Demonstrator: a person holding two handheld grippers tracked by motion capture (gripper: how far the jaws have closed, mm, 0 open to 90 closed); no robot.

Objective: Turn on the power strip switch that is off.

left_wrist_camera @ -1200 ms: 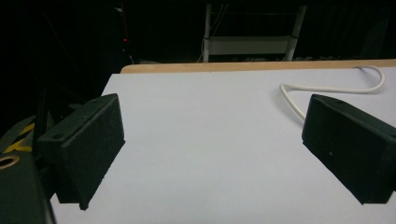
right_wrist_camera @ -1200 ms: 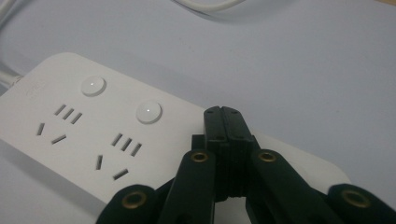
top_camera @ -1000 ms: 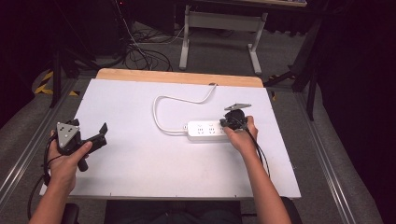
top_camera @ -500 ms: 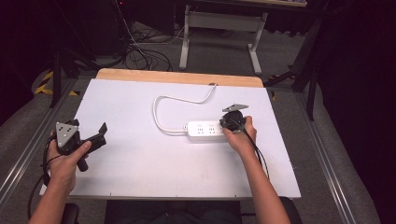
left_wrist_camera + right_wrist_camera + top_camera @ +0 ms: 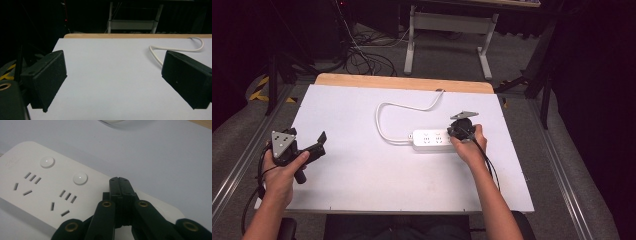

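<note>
while power strip (image 5: 434,140) lies lengthwise left-right, cord end left, right gripper (image 5: 120,185) fingers pressed together atop it.

A white table (image 5: 362,200) bears a white power strip (image 5: 432,141) and its cord (image 5: 384,107).

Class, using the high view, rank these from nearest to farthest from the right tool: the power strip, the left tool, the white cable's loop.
1. Power strip: directly beside the right tool.
2. White cable's loop: left, farther back.
3. Left tool: far left edge.
</note>
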